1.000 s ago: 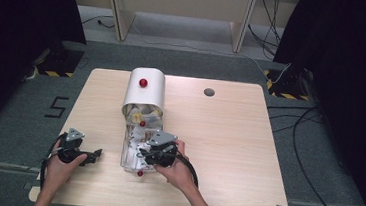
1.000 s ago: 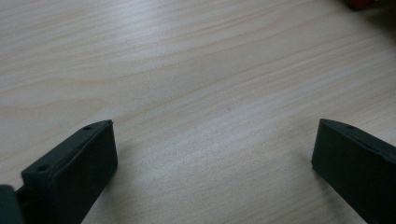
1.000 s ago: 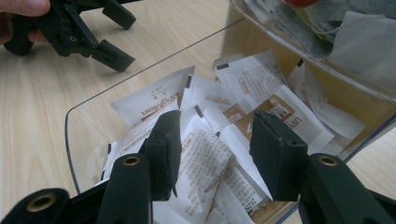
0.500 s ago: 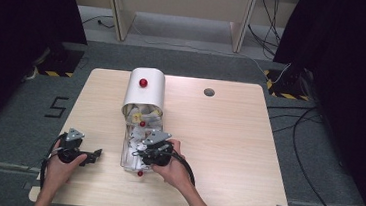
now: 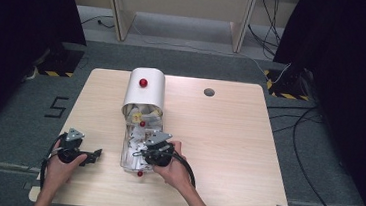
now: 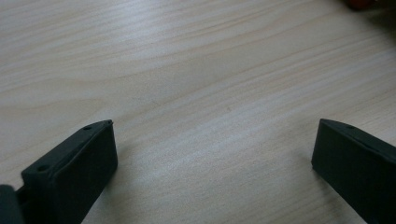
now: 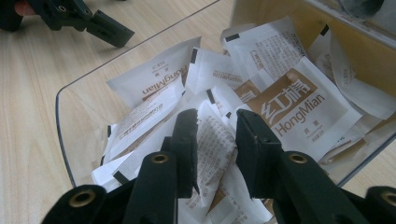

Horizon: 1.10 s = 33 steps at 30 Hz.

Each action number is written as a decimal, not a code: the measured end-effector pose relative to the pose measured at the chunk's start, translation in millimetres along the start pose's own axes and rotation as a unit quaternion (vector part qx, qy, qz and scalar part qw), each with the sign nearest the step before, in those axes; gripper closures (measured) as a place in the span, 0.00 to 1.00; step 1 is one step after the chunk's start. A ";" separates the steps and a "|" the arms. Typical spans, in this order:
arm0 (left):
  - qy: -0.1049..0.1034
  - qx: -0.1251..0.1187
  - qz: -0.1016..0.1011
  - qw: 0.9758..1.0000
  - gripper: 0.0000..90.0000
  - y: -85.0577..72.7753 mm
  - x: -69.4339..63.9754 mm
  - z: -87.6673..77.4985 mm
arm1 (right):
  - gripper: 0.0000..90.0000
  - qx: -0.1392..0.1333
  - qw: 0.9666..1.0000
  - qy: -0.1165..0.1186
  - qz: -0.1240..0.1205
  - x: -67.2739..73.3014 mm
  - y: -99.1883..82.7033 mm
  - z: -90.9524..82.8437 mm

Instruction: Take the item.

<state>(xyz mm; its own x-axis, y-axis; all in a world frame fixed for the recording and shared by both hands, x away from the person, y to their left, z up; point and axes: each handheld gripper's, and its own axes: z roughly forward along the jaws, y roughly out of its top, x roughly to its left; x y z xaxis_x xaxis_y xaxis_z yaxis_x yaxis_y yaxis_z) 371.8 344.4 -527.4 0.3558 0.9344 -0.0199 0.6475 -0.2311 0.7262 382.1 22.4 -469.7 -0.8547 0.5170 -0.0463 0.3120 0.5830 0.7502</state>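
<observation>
Wood-grain table (image 5: pixel 228 137) is carrying a clear tray (image 7: pixel 70 140) of white sachets. Right gripper (image 7: pixel 217 130) is sitting down among them, jaws narrowed around one sachet (image 7: pixel 212 140). Left gripper (image 6: pixel 212 149) is idling beside the tray, jaws spread wide, gripping nothing.
</observation>
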 end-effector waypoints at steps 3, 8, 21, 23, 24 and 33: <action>0.000 0.000 0.000 1.000 0.00 0.0 0.0 0.0 | 0.82 0.005 1.000 -0.002 -0.006 1.3 0.2 -0.3; 0.000 0.000 0.000 1.000 0.00 0.0 0.0 0.0 | 0.94 0.002 1.000 -0.008 -0.028 3.5 -0.7 -2.3; 0.000 0.000 0.000 1.000 0.00 0.0 0.0 0.0 | 1.00 -0.042 0.999 -0.004 -0.034 2.0 5.9 -16.2; 0.000 0.000 0.000 1.000 0.00 0.0 0.0 0.0 | 1.00 -0.050 0.998 -0.005 -0.034 2.1 8.2 -20.6; 0.000 0.000 0.000 1.000 0.00 0.0 0.0 0.0 | 1.00 -0.055 0.998 -0.005 -0.034 2.2 9.4 -22.9; 0.000 0.000 0.000 1.000 0.00 0.0 0.0 0.0 | 1.00 -0.078 0.996 -0.006 -0.033 -1.5 14.1 -40.9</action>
<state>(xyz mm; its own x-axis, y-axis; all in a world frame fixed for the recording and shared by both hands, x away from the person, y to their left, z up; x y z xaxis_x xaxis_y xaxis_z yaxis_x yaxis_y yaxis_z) 371.8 344.4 -527.4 0.3560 0.9343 -0.0196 0.6476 -0.2315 0.7260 370.8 4.3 -432.1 -0.8656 0.4891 -0.1069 0.1857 0.5118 0.8388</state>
